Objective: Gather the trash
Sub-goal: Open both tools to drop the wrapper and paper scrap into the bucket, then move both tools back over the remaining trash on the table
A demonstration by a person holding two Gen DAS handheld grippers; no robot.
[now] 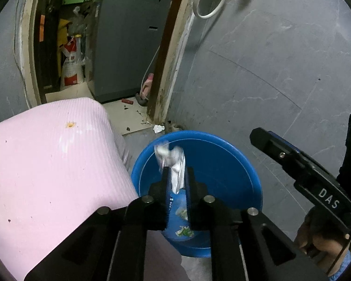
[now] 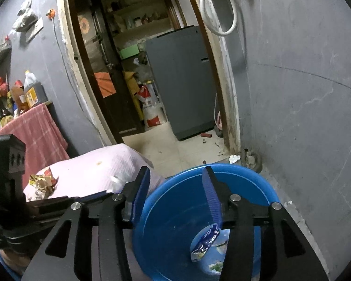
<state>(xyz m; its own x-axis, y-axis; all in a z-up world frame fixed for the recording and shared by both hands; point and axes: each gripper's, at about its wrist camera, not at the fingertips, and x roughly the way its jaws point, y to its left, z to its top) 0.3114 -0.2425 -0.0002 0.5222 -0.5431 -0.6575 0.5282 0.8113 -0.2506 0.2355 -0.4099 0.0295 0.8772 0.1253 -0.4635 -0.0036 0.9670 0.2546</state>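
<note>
The crumpled white wrapper [image 1: 173,164] stands upright between the fingers of the left gripper [image 1: 175,175], its long axis running from 6 to 12 o'clock, its bunched top poking above the fingertips over the blue basin [image 1: 234,164]. It looks pale, creased and blurred; whether the nearly closed pads still pinch it cannot be told. In the basin lie a blue snack packet [image 2: 206,241] and green-and-white scraps [image 2: 216,267]. The right gripper [image 2: 176,182] is released, its jaws parted above the basin with nothing between them.
</note>
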